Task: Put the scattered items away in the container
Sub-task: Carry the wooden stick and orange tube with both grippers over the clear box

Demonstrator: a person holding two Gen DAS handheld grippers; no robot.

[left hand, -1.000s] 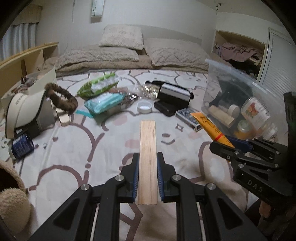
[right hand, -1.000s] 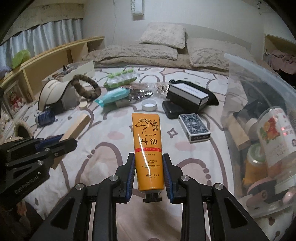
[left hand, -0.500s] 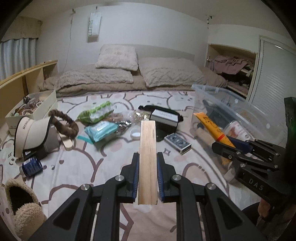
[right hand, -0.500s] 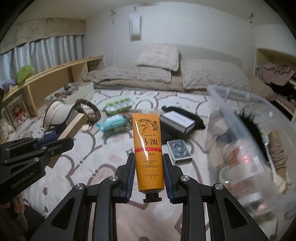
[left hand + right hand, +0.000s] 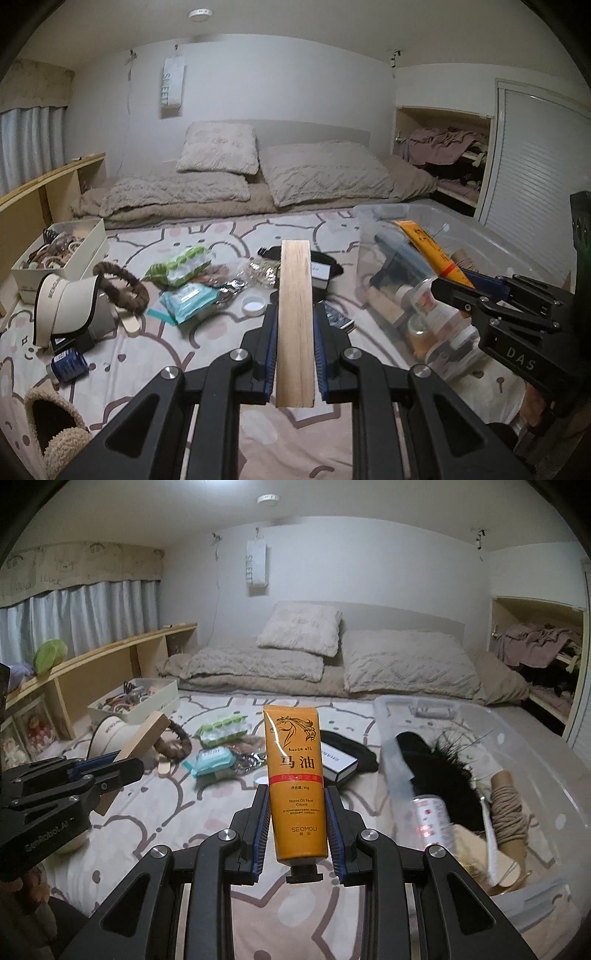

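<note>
The left gripper clamps a wooden slat. The right gripper grasps an orange foot-cream tube, seemingly beside the clear bin.

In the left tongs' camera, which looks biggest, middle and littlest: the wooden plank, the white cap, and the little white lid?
1. Wooden plank: looks biggest, but it sits right by the camera, so that may be nearness.
2. White cap.
3. White round lid: clearly the littlest.

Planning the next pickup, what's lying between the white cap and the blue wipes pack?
In the left wrist view, a brown braided ring lies between the white cap and the wipes pack.
</note>
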